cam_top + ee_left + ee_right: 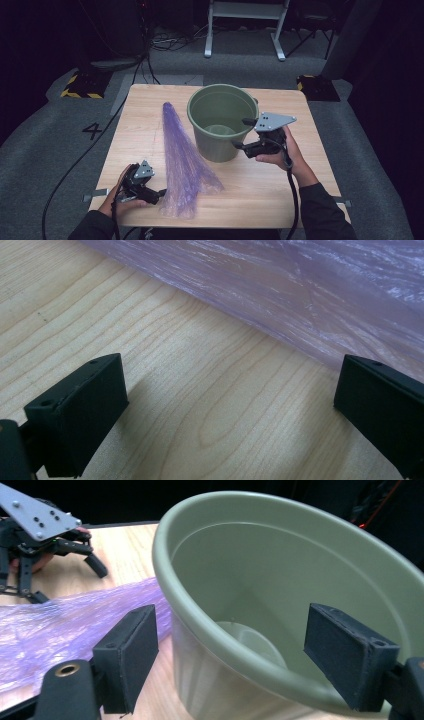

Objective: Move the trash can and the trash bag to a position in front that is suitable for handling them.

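An empty green bucket [220,107] stands upright at the middle of the wooden table [280,190]. A crumpled purple plastic bag [185,160] lies flat to its left, fanning out toward the front edge. My right gripper [241,134] is open at the bucket's right side. In the right gripper view the bucket's rim [280,570] runs between the jaws of my right gripper [235,630], one outside the wall and one over the inside. My left gripper [157,186] rests low at the front left. My left gripper [230,370] is open over bare wood, with the bag's edge [300,285] just ahead.
Past the table's far edge are a white metal frame [245,25], two yellow-and-black striped bases [80,85] and floor cables. The other hand's gripper [45,535] appears at the upper left of the right gripper view, beyond the purple bag [60,625].
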`<state>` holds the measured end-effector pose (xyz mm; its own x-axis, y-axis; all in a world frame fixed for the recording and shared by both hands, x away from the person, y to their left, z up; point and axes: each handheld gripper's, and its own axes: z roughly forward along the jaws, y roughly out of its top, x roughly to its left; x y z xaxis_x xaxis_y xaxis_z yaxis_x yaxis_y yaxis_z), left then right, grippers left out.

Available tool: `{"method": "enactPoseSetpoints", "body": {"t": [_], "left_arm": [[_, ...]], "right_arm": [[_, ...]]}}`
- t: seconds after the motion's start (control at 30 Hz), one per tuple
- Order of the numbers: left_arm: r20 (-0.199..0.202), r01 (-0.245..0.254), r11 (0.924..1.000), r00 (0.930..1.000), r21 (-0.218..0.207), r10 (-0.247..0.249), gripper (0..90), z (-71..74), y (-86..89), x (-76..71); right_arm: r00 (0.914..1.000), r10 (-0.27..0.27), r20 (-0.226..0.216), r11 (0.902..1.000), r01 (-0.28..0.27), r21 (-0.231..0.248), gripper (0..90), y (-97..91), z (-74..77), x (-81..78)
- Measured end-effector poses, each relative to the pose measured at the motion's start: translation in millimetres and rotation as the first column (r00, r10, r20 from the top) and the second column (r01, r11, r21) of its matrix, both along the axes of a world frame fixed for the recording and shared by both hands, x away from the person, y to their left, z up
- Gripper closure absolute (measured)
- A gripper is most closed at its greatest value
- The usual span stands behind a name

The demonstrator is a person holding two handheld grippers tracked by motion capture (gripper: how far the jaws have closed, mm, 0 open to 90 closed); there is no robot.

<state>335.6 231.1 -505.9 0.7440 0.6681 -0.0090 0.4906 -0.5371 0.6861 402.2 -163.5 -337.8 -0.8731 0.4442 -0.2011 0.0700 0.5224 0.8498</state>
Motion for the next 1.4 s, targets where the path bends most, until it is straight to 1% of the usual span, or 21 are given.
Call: {"method": "enactPoseSetpoints", "body": {"t": [0.17, 0.23, 0.27, 0.3, 0.37, 0.4, 0.43, 0.47, 0.5, 0.67, 0.9, 0.97, 1.0, 1.03, 1.07, 1.1, 1.13, 1.17, 1.27, 1.3, 1.4], "left_arm": [[0.003, 0.002, 1.0, 1.0, 0.002, -0.002, 0.3, 0.1, -0.5, -0.2], [0.003, 0.005, 1.0, 1.0, 0.001, -0.005, 0.3, 0.0, -0.9, -0.3], [0.003, 0.005, 1.0, 1.0, 0.002, -0.005, 0.3, 0.1, -1.1, -0.5], [0.005, 0.005, 1.0, 1.0, 0.0, -0.005, 0.3, -0.1, -1.5, -0.6], [0.005, 0.005, 1.0, 1.0, 0.001, -0.005, 0.3, 0.0, -1.6, -0.7], [0.005, 0.005, 1.0, 1.0, 0.001, -0.005, 0.3, 0.0, -1.7, -0.6], [0.007, 0.007, 1.0, 1.0, 0.003, -0.007, 0.3, 0.0, -1.7, -0.5], [0.007, 0.007, 1.0, 1.0, 0.003, -0.007, 0.3, 0.0, -1.7, -0.5], [0.004, 0.004, 1.0, 1.0, 0.0, -0.004, 0.3, -0.1, -2.1, -0.7], [0.001, 0.004, 1.0, 1.0, 0.001, -0.004, 0.3, 0.0, -2.6, -0.9], [0.001, 0.011, 0.9999, 0.9999, -0.001, -0.011, 0.3, 0.0, -7.0, -2.1], [0.004, 0.015, 0.9999, 0.9999, 0.003, -0.015, 0.3, 0.1, -8.1, -2.3], [0.003, 0.016, 0.9999, 0.9999, 0.0, -0.016, 0.3, 0.0, -9.5, -2.7], [0.003, 0.017, 0.9999, 0.9999, 0.002, -0.017, 0.3, 0.1, -10.9, -3.1], [0.001, 0.016, 0.9999, 0.9999, 0.001, -0.016, 0.3, 0.1, -12.5, -3.7], [0.003, 0.019, 0.9998, 0.9998, 0.003, -0.019, 0.3, 0.2, -13.6, -4.0], [0.003, 0.021, 0.9998, 0.9998, 0.003, -0.021, 0.3, 0.2, -15.9, -4.7], [0.001, 0.025, 0.9997, 0.9997, 0.001, -0.025, 0.3, 0.1, -19.5, -6.1], [0.002, 0.037, 0.9993, 0.9993, 0.001, -0.037, 0.3, 0.1, -24.4, -7.8], [0.001, 0.041, 0.9991, 0.9991, 0.0, -0.041, 0.3, 0.1, -28.8, -9.7], [0.002, 0.051, 0.9987, 0.9987, 0.002, -0.051, 0.3, 0.2, -35.0, -12.0]], "right_arm": [[0.9997, -0.005, -0.024, 0.9968, 0.003, -0.08, 29.5, 15.8, -6.8, 6.6], [0.9998, -0.008, -0.02, 0.9962, 0.006, -0.087, 30.2, 17.7, -7.5, 6.8], [0.9998, -0.007, -0.02, 0.9959, 0.005, -0.09, 32.5, 18.8, -7.8, 7.0], [0.9997, -0.002, -0.024, 0.995, -0.001, -0.1, 41.2, 21.5, -8.1, 7.9], [0.9995, 0.006, -0.03, 0.9941, -0.009, -0.108, 43.4, 22.6, -8.4, 8.4], [0.9994, 0.013, -0.032, 0.9927, -0.016, -0.119, 43.4, 24.5, -9.1, 9.1], [0.999, 0.033, -0.03, 0.9912, -0.036, -0.127, 51.4, 28.3, -9.9, 11.0], [0.999, 0.033, -0.03, 0.9912, -0.036, -0.127, 51.4, 28.3, -9.9, 11.0], [0.9961, 0.07, -0.055, 0.9901, -0.076, -0.118, 57.0, 30.4, -8.4, 13.7], [0.9929, 0.11, -0.046, 0.9786, -0.116, -0.17, 66.5, 38.4, -5.5, 10.5], [0.9883, 0.147, -0.039, 0.9682, -0.152, -0.199, 74.8, 42.0, -2.9, -0.9], [0.9883, 0.147, -0.04, 0.9683, -0.152, -0.198, 74.7, 41.6, -2.8, -2.3], [0.9889, 0.143, -0.038, 0.9723, -0.148, -0.181, 68.3, 38.4, -2.4, -6.1], [0.9889, 0.143, -0.038, 0.9723, -0.148, -0.181, 68.3, 38.4, -2.4, -6.1], [0.9891, 0.142, -0.037, 0.9799, -0.146, -0.136, 57.8, 31.9, -1.0, -9.3], [0.9891, 0.142, -0.037, 0.9799, -0.146, -0.136, 57.8, 31.9, -1.0, -9.3], [0.9902, 0.136, -0.033, 0.9829, -0.139, -0.121, 51.6, 29.0, -0.3, -10.5], [0.9936, 0.11, -0.025, 0.991, -0.112, -0.073, 44.0, 18.9, 1.3, -13.9], [0.9956, 0.094, -0.009, 0.9945, -0.094, -0.047, 40.0, 10.4, 2.2, -18.2], [0.998, 0.06, 0.018, 0.998, -0.06, -0.019, 36.0, -1.0, 2.5, -24.7], [0.9987, 0.021, 0.046, 0.9998, -0.021, -0.006, 33.8, -12.2, 1.9, -31.9]]}}
